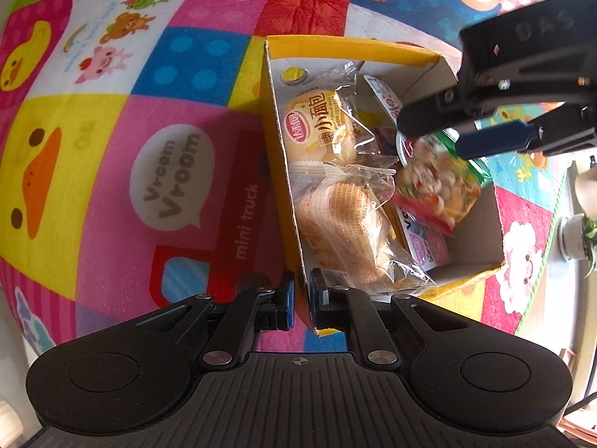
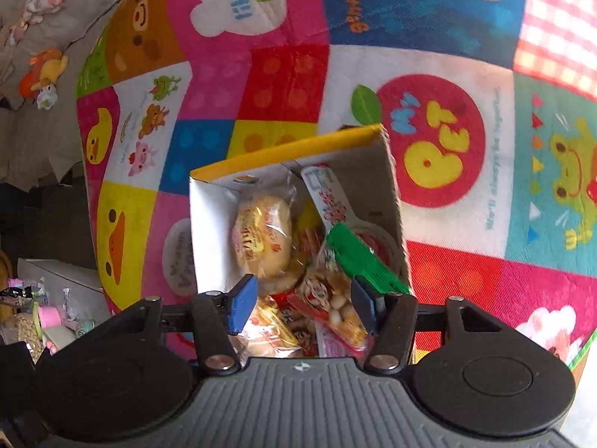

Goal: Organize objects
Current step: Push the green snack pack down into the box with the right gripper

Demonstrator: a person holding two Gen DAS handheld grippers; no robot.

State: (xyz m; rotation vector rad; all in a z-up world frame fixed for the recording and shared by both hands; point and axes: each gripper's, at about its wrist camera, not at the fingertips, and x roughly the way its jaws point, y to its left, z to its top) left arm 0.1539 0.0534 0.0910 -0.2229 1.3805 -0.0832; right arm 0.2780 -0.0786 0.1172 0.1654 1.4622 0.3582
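Left gripper (image 1: 301, 300): your jaws pinch the near wall of the yellow box (image 1: 380, 45).
Right gripper (image 2: 303, 306): your fingers stand spread over the green snack packet (image 2: 335, 298), which lies in the box.
Left view only: waffle pack (image 1: 347, 224) by the pinched wall.
Right view only: white bin (image 2: 63, 283) beside the play mat (image 2: 447, 142).

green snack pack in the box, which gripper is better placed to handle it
Right. The right gripper hangs over the green pack, jaws apart; the left gripper is shut on the box wall.
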